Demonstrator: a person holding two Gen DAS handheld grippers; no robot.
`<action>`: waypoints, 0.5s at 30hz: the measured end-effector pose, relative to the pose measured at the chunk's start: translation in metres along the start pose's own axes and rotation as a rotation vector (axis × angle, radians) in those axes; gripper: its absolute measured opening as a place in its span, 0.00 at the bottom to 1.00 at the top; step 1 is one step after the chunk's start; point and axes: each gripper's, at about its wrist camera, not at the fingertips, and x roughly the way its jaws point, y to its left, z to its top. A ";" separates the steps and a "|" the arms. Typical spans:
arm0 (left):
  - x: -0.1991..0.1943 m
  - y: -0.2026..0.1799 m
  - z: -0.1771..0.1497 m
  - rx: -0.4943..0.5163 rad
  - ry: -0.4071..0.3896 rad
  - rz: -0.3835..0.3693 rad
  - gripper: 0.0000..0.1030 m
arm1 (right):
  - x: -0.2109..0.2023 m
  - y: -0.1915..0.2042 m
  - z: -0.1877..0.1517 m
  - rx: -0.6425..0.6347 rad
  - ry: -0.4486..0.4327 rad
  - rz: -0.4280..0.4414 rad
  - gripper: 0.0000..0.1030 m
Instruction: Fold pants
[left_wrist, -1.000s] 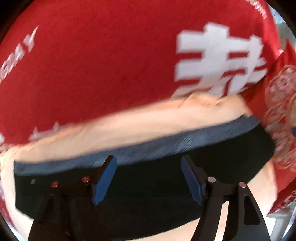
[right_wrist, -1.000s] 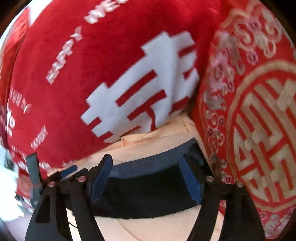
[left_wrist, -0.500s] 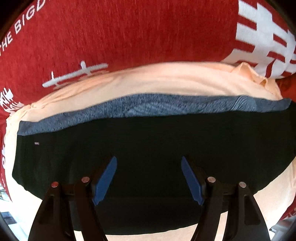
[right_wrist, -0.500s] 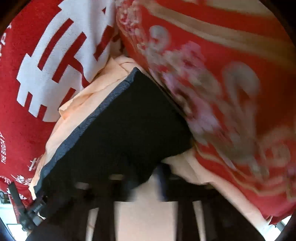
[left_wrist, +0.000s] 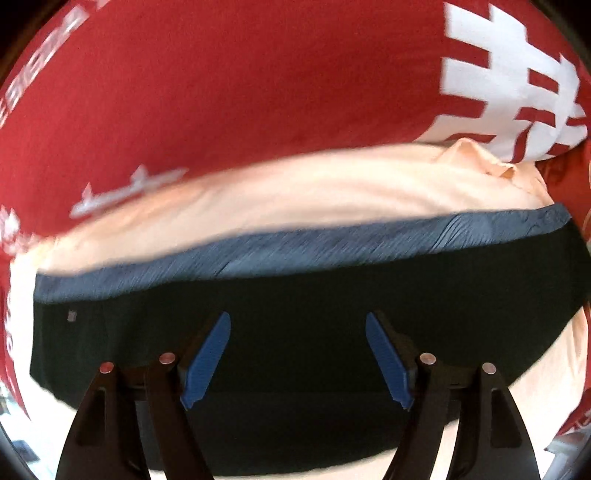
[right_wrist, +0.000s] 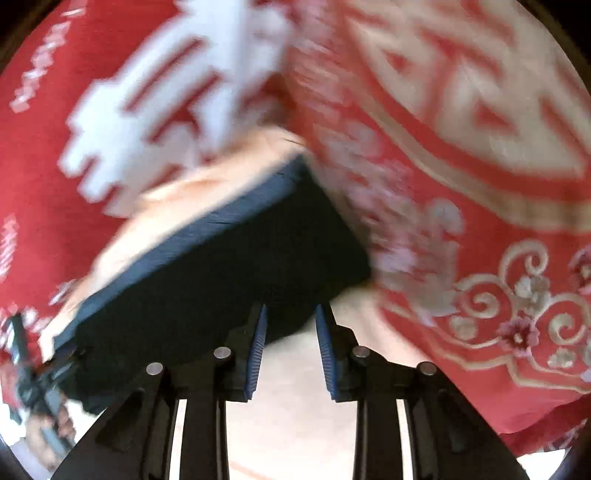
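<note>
Black pants (left_wrist: 295, 306) with a grey-blue waistband (left_wrist: 295, 251) lie folded flat on a peach sheet (left_wrist: 295, 184). My left gripper (left_wrist: 297, 321) is open and empty, its blue pads spread just above the black cloth. In the right wrist view the pants (right_wrist: 221, 266) show as a dark slab with the waistband along its far edge. My right gripper (right_wrist: 290, 314) hovers at the near corner of the pants, its jaws partly closed with a narrow gap and nothing between them.
A red blanket with white characters (left_wrist: 258, 92) lies beyond the pants; it also shows in the right wrist view (right_wrist: 74, 110). A red embroidered cushion (right_wrist: 461, 166) presses against the right side of the pants. The left gripper's body (right_wrist: 33, 387) shows at lower left.
The right gripper's jaws have narrowed from wide open and it has swung towards the near right corner of the pants. The left gripper has shifted slightly and stays open.
</note>
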 end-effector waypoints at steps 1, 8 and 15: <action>0.005 -0.008 0.006 0.007 -0.004 0.003 0.75 | 0.001 0.013 0.002 -0.046 0.010 0.024 0.30; 0.048 0.002 0.030 -0.074 -0.048 0.041 0.84 | 0.096 0.101 0.023 -0.296 0.111 0.099 0.30; 0.057 0.069 0.048 -0.184 -0.003 0.139 0.84 | 0.110 0.057 0.059 -0.303 0.028 -0.035 0.21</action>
